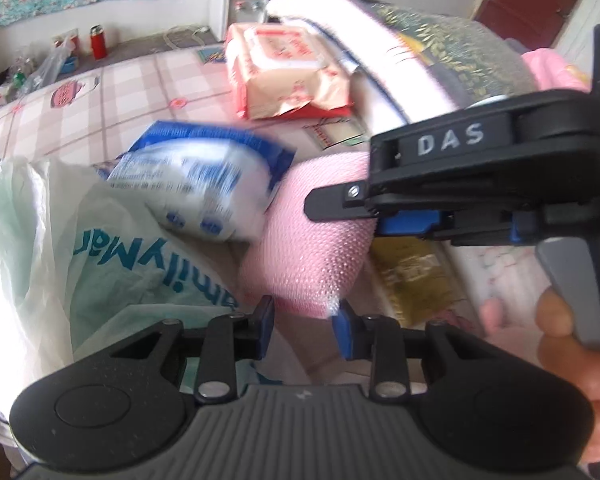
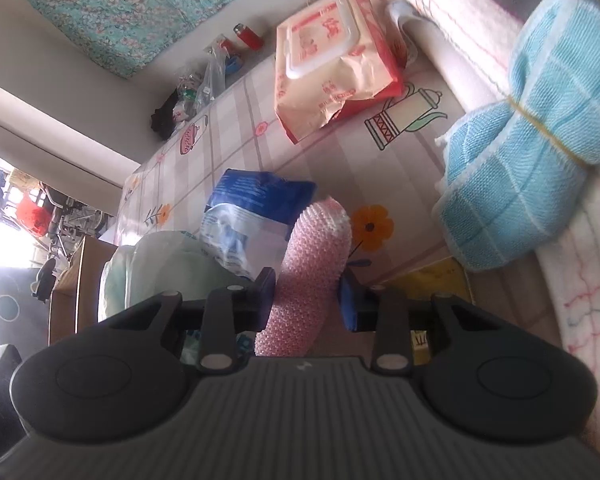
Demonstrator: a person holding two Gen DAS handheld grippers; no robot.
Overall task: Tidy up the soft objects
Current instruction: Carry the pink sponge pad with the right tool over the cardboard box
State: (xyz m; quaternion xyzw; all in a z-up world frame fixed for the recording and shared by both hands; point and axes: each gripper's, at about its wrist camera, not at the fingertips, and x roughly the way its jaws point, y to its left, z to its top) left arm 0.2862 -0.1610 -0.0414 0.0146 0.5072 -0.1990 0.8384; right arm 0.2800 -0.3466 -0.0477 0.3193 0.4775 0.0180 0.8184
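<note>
Both grippers are nearly closed on one pink bubble wrap roll point(image 1: 312, 236). The left gripper point(image 1: 306, 322) pinches its near end; the right gripper point(image 2: 308, 300) clamps its middle. The roll sits above the near edge of the checked tablecloth point(image 2: 332, 160), touching a blue-and-white pack point(image 1: 204, 184) beside a white plastic bag point(image 1: 60, 248). A wet-wipes pack point(image 2: 332, 68) lies toward the far edge.

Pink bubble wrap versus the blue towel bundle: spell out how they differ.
The pink bubble wrap is a knobbly plastic roll; the blue towel bundle is woven checked cloth.
The bubble wrap is gripped between the pads of the right gripper and, in the left wrist view, the left gripper; the towel bundle lies free.
The towel bundle is cinched by a thin band; the bubble wrap shows none.
Both are soft and rolled.
</note>
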